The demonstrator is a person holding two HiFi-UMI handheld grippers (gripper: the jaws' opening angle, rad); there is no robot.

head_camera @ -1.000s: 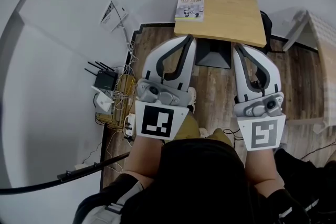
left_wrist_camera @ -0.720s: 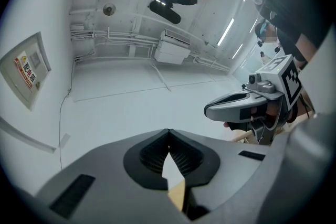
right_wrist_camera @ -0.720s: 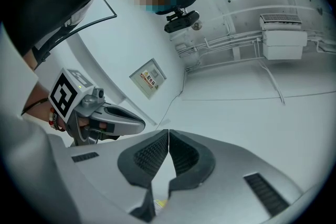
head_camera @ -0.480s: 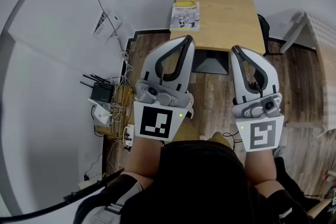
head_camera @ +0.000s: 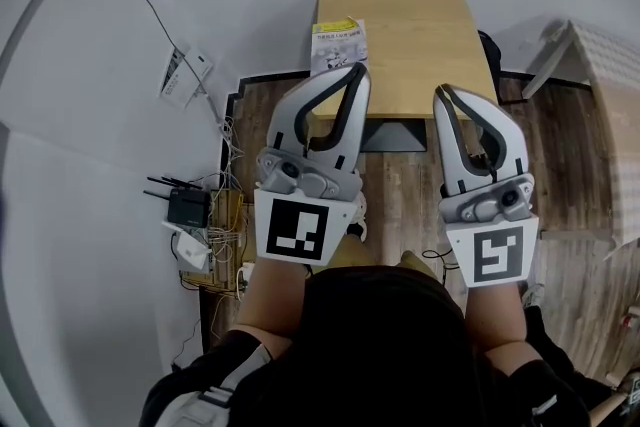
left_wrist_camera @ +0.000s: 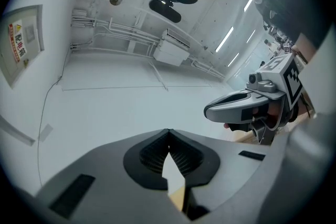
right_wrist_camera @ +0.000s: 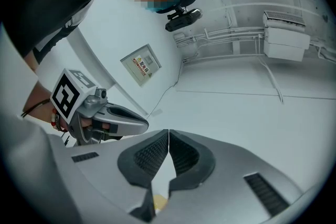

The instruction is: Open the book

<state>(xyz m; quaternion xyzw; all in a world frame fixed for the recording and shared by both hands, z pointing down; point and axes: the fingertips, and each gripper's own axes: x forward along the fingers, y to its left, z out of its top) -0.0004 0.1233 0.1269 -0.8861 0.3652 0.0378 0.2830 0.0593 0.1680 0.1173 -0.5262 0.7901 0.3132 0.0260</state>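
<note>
The book (head_camera: 338, 46) at upper centre lies just past the left gripper (head_camera: 354, 72), farther from the right gripper (head_camera: 444, 94); both have jaws pressed together, empty.

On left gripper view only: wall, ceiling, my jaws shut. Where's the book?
Observer: Head view has it. The book lies on the table, at its left edge, just beyond the left gripper tip in that picture.
Operator: Open yet?
Observer: No. It's closed, cover up.
Operator: Right jaws?
Observer: Right gripper is shut with nothing between the jaws, seen in its own view.
</note>
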